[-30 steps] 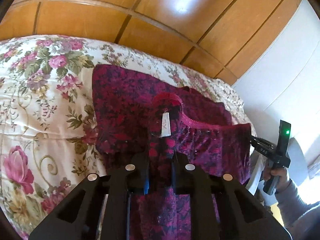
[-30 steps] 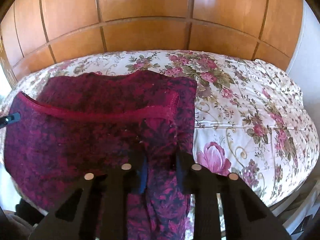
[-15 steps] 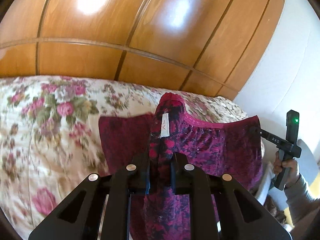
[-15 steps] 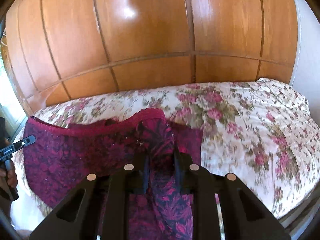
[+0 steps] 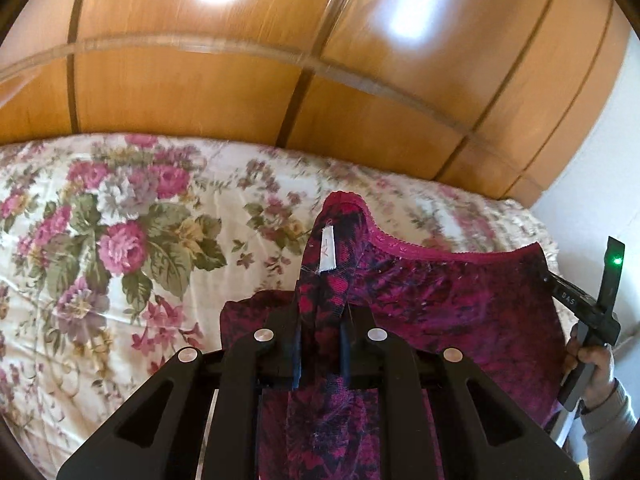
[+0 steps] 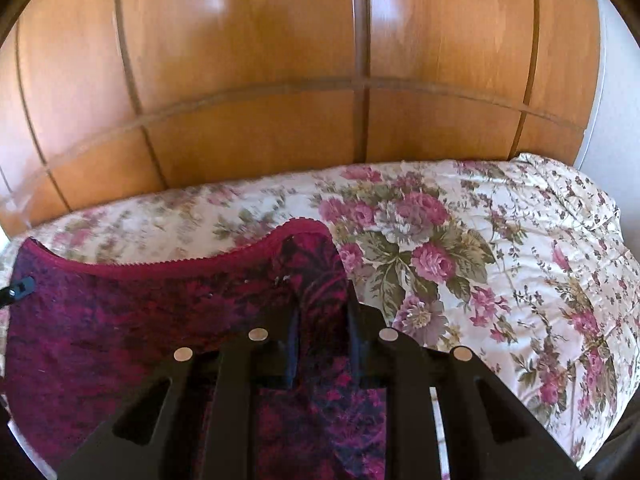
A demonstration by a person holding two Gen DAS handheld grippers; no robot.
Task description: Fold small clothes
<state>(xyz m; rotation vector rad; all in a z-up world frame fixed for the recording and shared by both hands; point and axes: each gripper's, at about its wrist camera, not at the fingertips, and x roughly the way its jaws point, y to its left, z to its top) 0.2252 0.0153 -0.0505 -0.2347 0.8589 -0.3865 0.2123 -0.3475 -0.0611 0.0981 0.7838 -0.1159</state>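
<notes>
A small dark red and black patterned garment (image 5: pixel 460 304) with a scalloped pink waistband hangs stretched between my two grippers above the bed. My left gripper (image 5: pixel 320 320) is shut on one waistband corner, where a white label (image 5: pixel 326 254) shows. My right gripper (image 6: pixel 322 316) is shut on the other corner of the garment (image 6: pixel 140 312). The right gripper and the hand holding it show at the right edge of the left wrist view (image 5: pixel 592 312). The left gripper's tip shows at the left edge of the right wrist view (image 6: pixel 18 288).
A floral bedspread (image 5: pixel 120 240) covers the bed (image 6: pixel 500 260) below the garment. A wooden panelled wardrobe (image 6: pixel 320 60) stands behind the bed. A white wall (image 5: pixel 600 140) is at the right.
Both grippers have lifted the garment off the bedspread and pulled it back toward the near edge. It hung lower and lay partly flat on the bed before.
</notes>
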